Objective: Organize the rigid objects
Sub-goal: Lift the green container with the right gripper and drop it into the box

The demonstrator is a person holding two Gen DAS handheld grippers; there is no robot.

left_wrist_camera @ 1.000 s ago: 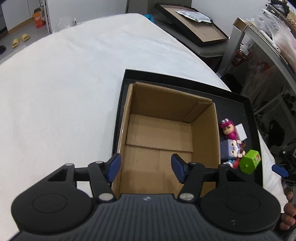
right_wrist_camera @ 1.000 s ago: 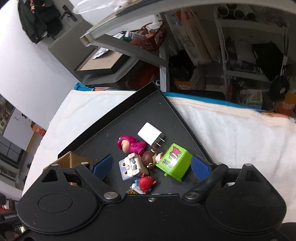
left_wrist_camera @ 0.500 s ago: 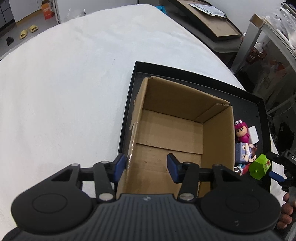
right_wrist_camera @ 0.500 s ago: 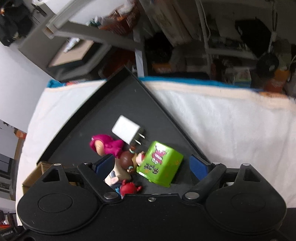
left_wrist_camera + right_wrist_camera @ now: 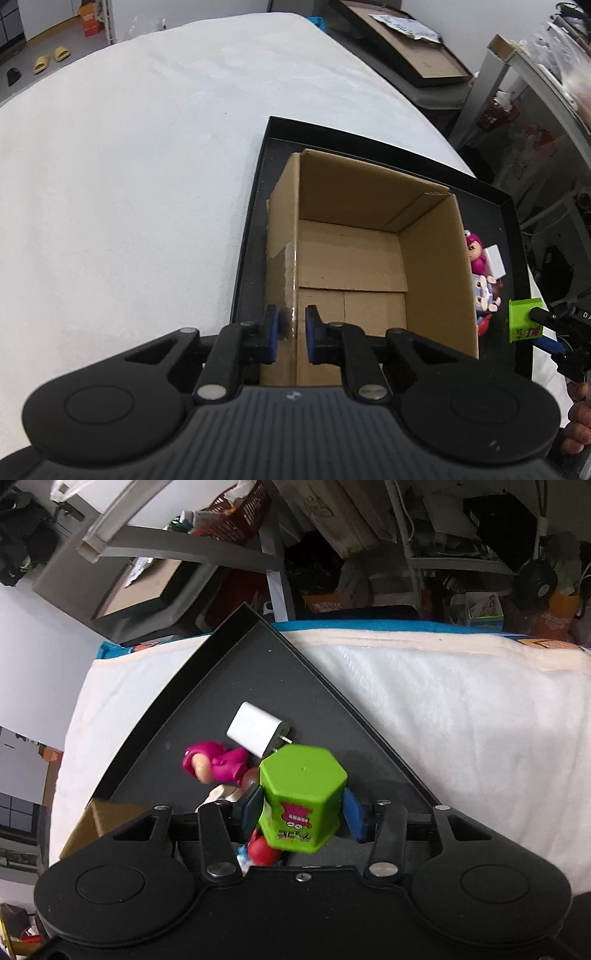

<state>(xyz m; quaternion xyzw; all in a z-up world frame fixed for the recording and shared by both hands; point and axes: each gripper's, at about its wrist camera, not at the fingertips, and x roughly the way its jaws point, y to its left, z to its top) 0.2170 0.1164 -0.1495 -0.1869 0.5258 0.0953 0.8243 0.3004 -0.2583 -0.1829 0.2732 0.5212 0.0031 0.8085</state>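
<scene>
The left gripper (image 5: 291,329) has its jaws drawn close on either side of the near left wall of the open cardboard box (image 5: 369,258), one blue pad outside the wall and one inside; whether the pads actually press the cardboard I cannot tell. Ahead of these jaws the box's brown floor is bare. The box stands in a shallow black tray (image 5: 388,146) that lies on a surface covered with a white cloth (image 5: 129,166).

To the right of the left jaws, past the box's far wall, a small heap of toys sits on the tray floor: a pink-haired figurine (image 5: 476,251), a blue-grey bunny-faced figure (image 5: 482,291) and a white charger block (image 5: 496,261).

The right gripper (image 5: 301,810) is clamped on a green hexagonal toy box (image 5: 301,797), its blue pads pressing the two opposite sides. The toy box is upright between the jaws, flat top facing forward and a red cartoon face on the side nearest the camera. From the left wrist view the same green box (image 5: 522,319) appears just right of the toy heap, and seems lifted off the tray.

Just beyond the right jaws lie the white charger (image 5: 253,729), prongs toward the green box, and the pink figurine (image 5: 214,766) to its left. Below the left jaw a red toy (image 5: 264,851) peeks out.
</scene>
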